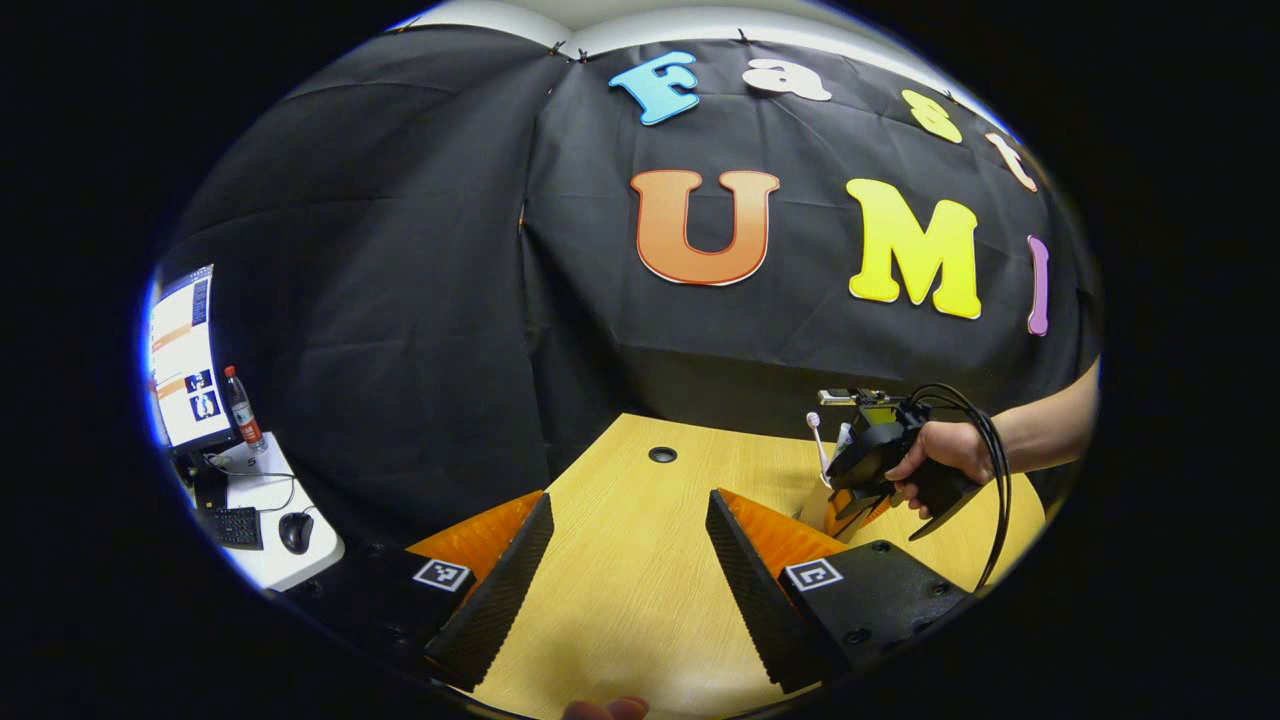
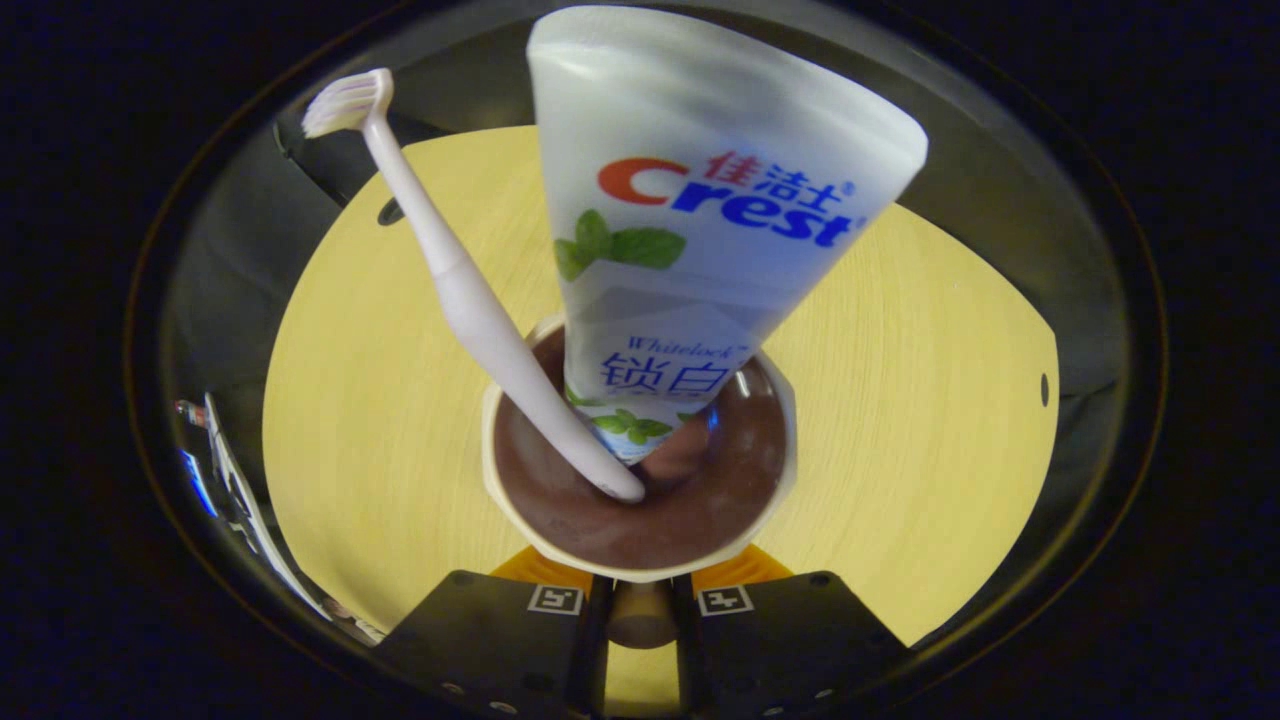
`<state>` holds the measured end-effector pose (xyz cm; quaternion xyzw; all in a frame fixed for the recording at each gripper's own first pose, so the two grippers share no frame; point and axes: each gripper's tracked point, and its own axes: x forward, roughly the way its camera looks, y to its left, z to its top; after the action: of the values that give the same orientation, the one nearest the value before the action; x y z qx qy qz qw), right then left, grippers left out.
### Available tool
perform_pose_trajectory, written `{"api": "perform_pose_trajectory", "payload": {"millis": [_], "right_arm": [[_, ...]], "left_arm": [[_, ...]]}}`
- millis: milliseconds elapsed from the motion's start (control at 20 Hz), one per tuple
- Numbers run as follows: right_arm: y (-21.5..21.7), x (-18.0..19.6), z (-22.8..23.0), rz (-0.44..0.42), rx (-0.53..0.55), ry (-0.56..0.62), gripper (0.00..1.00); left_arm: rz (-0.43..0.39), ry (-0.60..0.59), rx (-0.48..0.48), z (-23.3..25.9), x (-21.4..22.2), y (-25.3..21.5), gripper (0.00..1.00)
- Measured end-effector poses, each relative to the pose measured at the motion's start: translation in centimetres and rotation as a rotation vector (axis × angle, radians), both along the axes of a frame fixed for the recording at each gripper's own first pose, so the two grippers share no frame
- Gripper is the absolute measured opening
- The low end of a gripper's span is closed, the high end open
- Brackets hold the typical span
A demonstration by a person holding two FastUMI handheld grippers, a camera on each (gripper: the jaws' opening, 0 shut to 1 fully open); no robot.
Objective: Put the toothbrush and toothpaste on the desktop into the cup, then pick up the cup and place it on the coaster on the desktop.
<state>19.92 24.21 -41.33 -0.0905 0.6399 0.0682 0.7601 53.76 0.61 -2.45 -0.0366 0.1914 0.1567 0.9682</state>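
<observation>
Both loading steps look done: toothbrush [image 2: 470,300] and toothpaste [image 2: 690,210] standing in the cup [image 2: 640,510], handle end and cap end down on the brown inside, both leaning out over the rim. Brush head up top-left, tube towering right next to it, touching or nearly so down low.

Right tool [image 2: 640,600] pinched on the cup handle, fingers drawn close with the handle wedged between them, right at the near rim. Looking straight down into the cup from the right gripper view, so hard to say whether the cup is sitting on the bench [image 2: 380,400] or already lifted a bit. Can't tell from this.

Left tool [image 1: 630,560] spread wide, holding nothing, hovering over bare bench near the front edge. From over there, right tool [image 1: 862,470] and the hand [image 1: 945,455] holding it visible at the far right side of the bench, brush head poking up just beside it.

What's left, by the look of it: carry the cup over and set it on the coaster. No coaster spotted anywhere, so no idea how far that trip is. Tall tube makes things top-heavy, probably worth keeping it level.
</observation>
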Motion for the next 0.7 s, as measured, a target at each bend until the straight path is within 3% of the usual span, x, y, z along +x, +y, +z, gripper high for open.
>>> {"api": "perform_pose_trajectory", "payload": {"millis": [250, 350, 450, 550, 700], "right_arm": [[0.4, -0.6, 0.0, -0.024, 0.014, 0.022, 0.26], [0.8, -1.0, 0.3, -0.025, 0.038, 0.032, 0.32], [0.8, -1.1, 0.6, -0.03, 0.048, 0.021, 0.68], [0.9, -1.2, 1.8, -0.055, 0.076, -0.004, 0.91], [1.1, -2.1, 4.9, -0.088, 0.152, -0.049, 0.94]], "left_arm": [[0.003, -0.004, -0.009, 0.0, 0.3, -0.2, 0.99], [-0.006, -0.007, -0.004, 0.3, 0.3, -0.5, 0.98], [-0.018, -0.011, 0.002, 0.6, 0.3, -0.8, 0.98], [-0.037, -0.015, 0.015, 1.3, 0.5, -1.5, 0.98], [-0.089, -0.037, 0.028, 2.9, 1.4, -3.3, 0.98]]}}
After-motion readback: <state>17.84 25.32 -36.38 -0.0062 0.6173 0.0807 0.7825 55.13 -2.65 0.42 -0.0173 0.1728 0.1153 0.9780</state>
